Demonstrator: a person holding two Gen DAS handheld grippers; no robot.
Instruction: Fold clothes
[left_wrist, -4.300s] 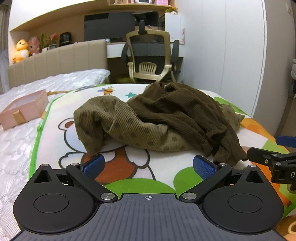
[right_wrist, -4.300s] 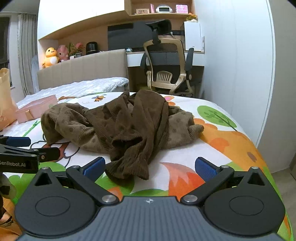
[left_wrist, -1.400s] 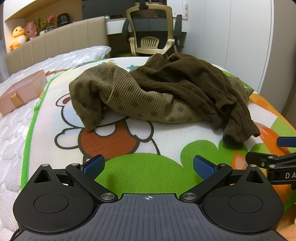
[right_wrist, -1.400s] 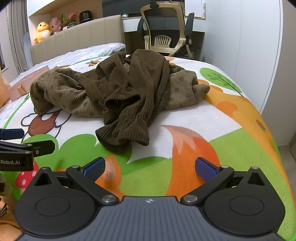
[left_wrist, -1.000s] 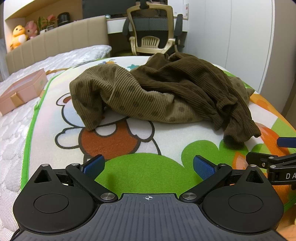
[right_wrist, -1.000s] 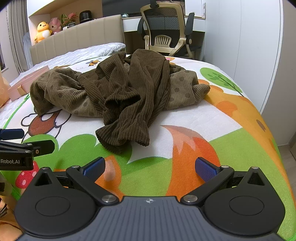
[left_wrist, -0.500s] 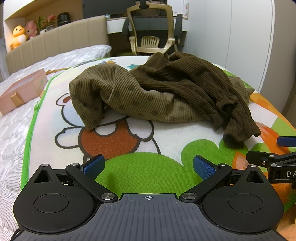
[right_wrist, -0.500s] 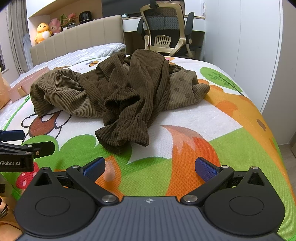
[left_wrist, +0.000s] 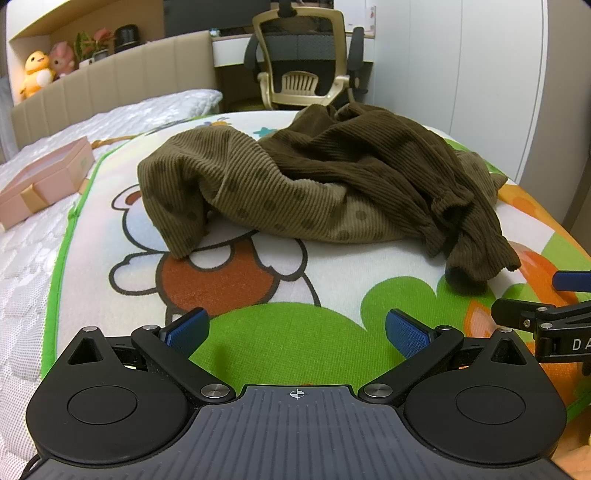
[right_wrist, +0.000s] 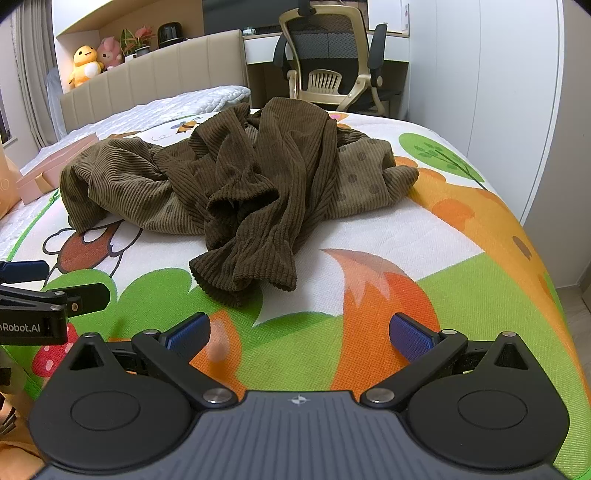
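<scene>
A crumpled brown corduroy garment (left_wrist: 314, 184) with dotted lighter parts lies in a heap on the cartoon play mat (left_wrist: 258, 332) on the bed; it also shows in the right wrist view (right_wrist: 251, 184). A dark sleeve end (right_wrist: 243, 273) points toward the right gripper. My left gripper (left_wrist: 297, 330) is open and empty, short of the garment. My right gripper (right_wrist: 299, 334) is open and empty, just before the sleeve end. Each gripper's fingers show at the edge of the other's view.
A pink gift box (left_wrist: 40, 181) lies on the white quilt at the left. An office chair (left_wrist: 306, 70) stands behind the bed. A white wardrobe (right_wrist: 498, 92) is on the right, close to the bed's edge. Plush toys (right_wrist: 88, 59) sit on the headboard shelf.
Since 4.3 s ago both grippers have drawn back and risen a little from the garment. Over the last second nothing has visibly moved.
</scene>
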